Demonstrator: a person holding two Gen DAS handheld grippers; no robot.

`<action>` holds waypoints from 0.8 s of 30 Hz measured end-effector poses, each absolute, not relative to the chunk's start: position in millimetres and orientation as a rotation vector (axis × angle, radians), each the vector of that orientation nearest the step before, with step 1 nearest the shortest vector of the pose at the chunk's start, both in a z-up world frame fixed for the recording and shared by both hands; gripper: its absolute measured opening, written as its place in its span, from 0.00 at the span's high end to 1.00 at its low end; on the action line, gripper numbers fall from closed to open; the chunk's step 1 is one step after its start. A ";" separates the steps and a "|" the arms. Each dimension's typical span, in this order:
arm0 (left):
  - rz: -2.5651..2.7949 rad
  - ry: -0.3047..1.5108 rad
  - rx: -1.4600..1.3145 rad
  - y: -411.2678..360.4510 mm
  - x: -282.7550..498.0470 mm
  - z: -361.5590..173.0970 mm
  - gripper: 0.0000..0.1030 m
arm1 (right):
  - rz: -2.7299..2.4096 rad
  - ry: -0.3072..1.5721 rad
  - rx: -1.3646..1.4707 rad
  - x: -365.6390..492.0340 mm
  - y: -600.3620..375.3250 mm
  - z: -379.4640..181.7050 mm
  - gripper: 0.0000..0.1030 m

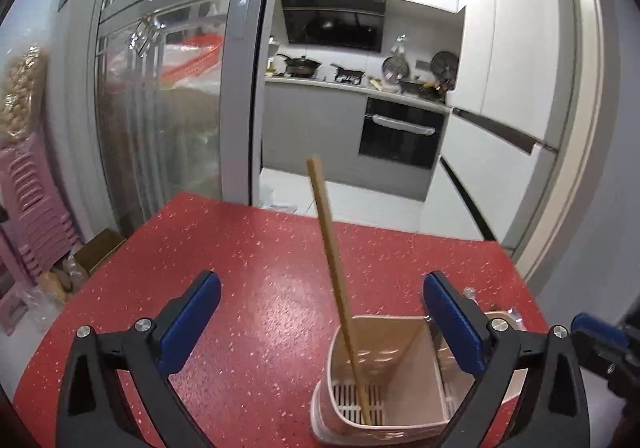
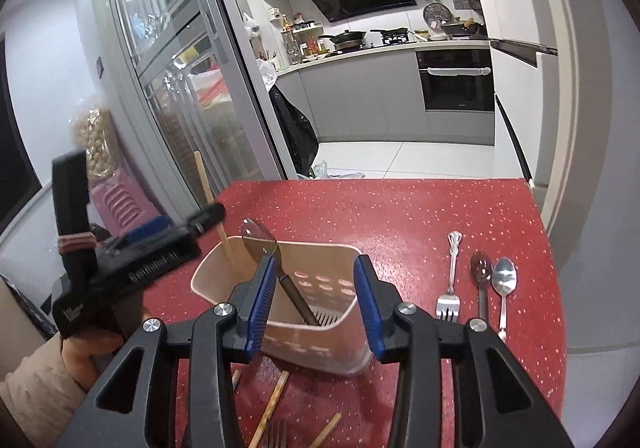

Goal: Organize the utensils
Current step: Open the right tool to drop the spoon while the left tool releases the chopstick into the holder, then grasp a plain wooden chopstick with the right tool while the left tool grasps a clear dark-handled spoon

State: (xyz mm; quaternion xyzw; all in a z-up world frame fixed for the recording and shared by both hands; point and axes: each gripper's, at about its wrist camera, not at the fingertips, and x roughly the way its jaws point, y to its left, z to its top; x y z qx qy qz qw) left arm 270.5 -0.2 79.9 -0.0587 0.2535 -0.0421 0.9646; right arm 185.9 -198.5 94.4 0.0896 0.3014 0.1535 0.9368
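Pale plastic utensil holder holds one wooden chopstick and a dark-handled spoon. Fork, two spoons and more chopsticks remain on the red speckled worktop. Left hand-held gripper and right hand-held gripper both gape, empty.

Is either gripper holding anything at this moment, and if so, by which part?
Nothing is held. The left gripper and right gripper are both open; the chopstick and the dark-handled spoon stand loose in the holder.
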 end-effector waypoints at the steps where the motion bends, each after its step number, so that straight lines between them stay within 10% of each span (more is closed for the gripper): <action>1: -0.085 0.518 -0.118 0.4 270.2 80.7 0.00 | 0.310 0.617 0.188 183.5 -200.5 93.7 0.57; 4: -0.072 0.507 -0.113 2.7 262.5 87.2 0.00 | 0.305 0.625 0.201 177.1 -203.8 93.0 0.53; 8: -0.079 0.515 -0.076 6.6 240.3 90.4 0.00 | 0.306 0.654 0.222 166.0 -207.7 89.5 0.23; 24: -0.044 0.923 -0.162 59.8 141.0 -17.5 0.00 | 0.237 1.066 0.330 130.1 -204.1 4.0 0.23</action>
